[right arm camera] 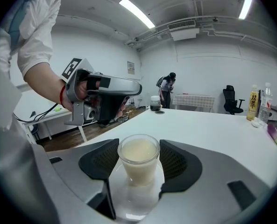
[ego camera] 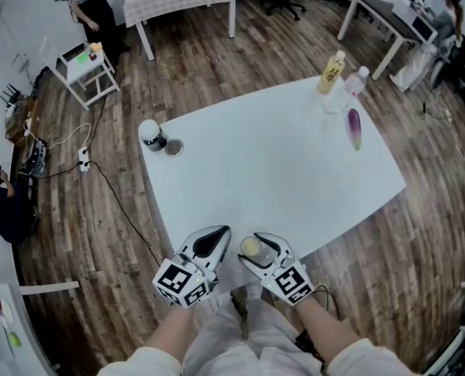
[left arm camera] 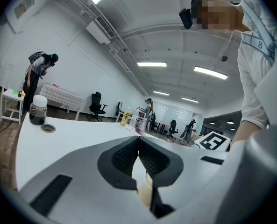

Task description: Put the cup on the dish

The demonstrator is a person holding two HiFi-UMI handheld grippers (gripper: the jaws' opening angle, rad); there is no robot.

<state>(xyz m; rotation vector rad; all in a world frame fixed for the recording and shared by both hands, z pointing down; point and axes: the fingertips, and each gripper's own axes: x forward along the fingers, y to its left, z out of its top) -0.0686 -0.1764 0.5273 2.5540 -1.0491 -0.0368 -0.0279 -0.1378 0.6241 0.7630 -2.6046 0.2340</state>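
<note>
Worktop (ego camera: 279, 155): white, broad; both grippers low at its 6 o'clock edge.
Left gripper (left arm camera: 138, 141): closed tip to tip on nothing; aimed toward 1 o'clock, just at 9 o'clock of the cup, taking no part.
Right gripper (ego camera: 256, 249): clamped on the cup, pads at 3 and 9 o'clock of the wall near the rim; aimed toward 11 o'clock.
Dish (right arm camera: 129, 202): clear glass, flat, directly under the cup, roughly centred between the right gripper's jaws.
Cup (right arm camera: 138, 158): small clear glass, milky fill, long axis upright, no tilt seen.
Key relation: cup plumb over dish; seated on the glass by the look of it, contact not confirmed.
Next move, judged: straight-down settle, then release by the right gripper, with no sideways travel needed.
</note>
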